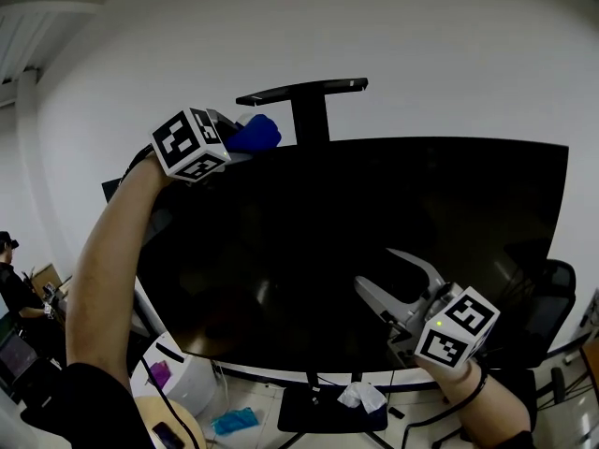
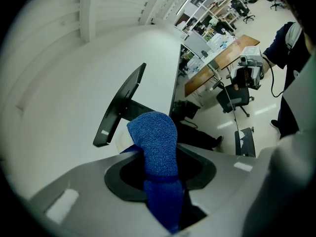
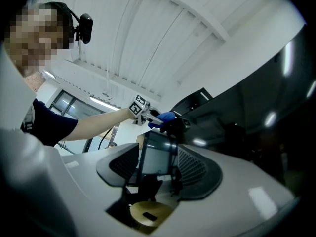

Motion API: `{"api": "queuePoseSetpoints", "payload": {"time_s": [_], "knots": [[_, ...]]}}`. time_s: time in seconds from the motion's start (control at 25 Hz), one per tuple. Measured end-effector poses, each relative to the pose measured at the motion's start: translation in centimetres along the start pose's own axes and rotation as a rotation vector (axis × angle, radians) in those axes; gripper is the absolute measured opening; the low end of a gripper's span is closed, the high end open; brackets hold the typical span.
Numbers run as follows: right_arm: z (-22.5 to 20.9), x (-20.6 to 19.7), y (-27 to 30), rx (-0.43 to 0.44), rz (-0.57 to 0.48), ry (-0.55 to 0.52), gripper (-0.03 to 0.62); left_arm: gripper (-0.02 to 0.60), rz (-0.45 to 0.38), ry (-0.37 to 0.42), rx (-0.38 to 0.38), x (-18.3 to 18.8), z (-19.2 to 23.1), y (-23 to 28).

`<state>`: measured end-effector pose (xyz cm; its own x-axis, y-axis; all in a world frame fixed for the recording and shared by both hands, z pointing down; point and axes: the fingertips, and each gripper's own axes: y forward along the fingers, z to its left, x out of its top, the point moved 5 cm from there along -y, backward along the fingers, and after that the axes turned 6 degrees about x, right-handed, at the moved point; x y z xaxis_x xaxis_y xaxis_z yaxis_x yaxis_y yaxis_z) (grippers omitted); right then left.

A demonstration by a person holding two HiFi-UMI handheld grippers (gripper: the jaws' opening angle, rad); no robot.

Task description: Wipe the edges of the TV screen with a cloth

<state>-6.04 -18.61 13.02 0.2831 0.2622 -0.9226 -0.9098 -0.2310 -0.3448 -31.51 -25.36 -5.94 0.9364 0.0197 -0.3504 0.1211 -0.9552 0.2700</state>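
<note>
Left gripper (image 2: 162, 179) first: clamped hard on blue cloth (image 1: 255, 133), jaws pressed together over a bunched fold, with a rounded wad poking out past the tips. Right gripper (image 1: 376, 269) next: jaws spread wide, nothing between them, hovering low in front of TV (image 1: 393, 204) near its bottom edge and well apart from cloth. Up at TV's top left corner, cloth raised on an outstretched arm, at or just over the top edge; cannot tell from the head view whether touching. Judging by looks: soft terry, light and limp, apt to fold and drag along an edge rather than skate over it. No danger of breaking, some danger of working loose if pinched only by a thin corner. Best taken as here, through a thick gathered fold near the middle, leaving enough wad ahead of the tips to keep hard jaws off TV. Probably wise to press gently, given how thin and likely to flex TV looks. Just behind the top edge, close to cloth, dark bracket (image 1: 304, 90) on a post: worth steering clear of, to avoid snagging.
</note>
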Motion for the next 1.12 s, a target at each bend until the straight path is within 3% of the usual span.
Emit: {"api": "queuePoseSetpoints", "payload": {"time_s": [0.44,1.12], "knots": [[-5.0,4.4,-8.7,0.026,-0.015,-0.039,0.253,0.138,-0.006,-0.03,0.027,9.3,-2.9,2.7],[-9.7,6.7,-14.5,-0.04,-0.072,-0.081,0.253,0.138,-0.089,0.05,-0.03,18.6,-5.5,5.9]]}}
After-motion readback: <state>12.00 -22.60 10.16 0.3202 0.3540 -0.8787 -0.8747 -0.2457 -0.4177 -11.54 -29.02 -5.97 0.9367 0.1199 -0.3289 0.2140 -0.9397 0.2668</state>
